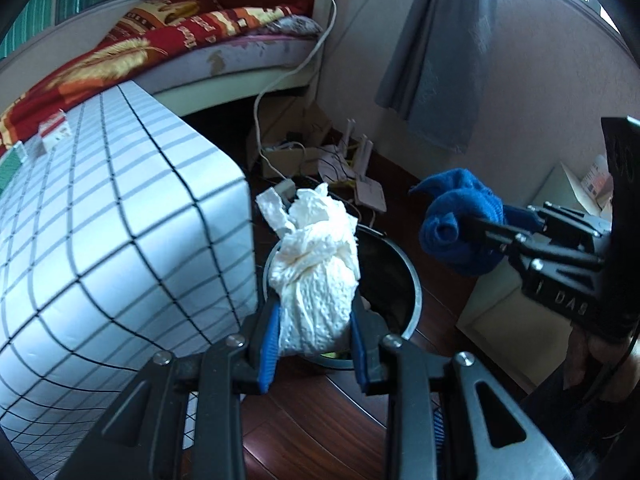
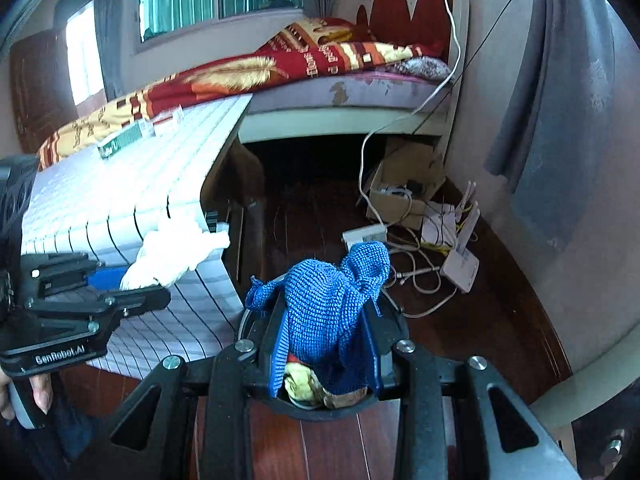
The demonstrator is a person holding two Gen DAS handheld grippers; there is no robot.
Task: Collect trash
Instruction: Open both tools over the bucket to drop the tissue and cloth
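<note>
above bin (image 1: 414, 280): left claw (image 1: 316, 344) grips tissue wad (image 1: 316, 276), right claw (image 2: 326, 356) blue cloth (image 2: 328, 300).

A home bedroom: a bed (image 2: 340, 80) with patterned blanket (image 2: 240, 72), curtains (image 1: 444, 52), wooden floor (image 2: 480, 312).

"GenRobot.AI", white on black, stands on the side plate of the left hand-held gripper (image 2: 132, 286) in the right wrist view. The left wrist view shows "DAS", pale letters upside down, on the body of the right hand-held gripper (image 1: 472, 230). The red-and-gold patterned blanket (image 2: 320, 56) on the bed carries lettering, too distorted to read. The flat green box (image 2: 120, 142) near the bench's far edge has white print, illegible.
</note>
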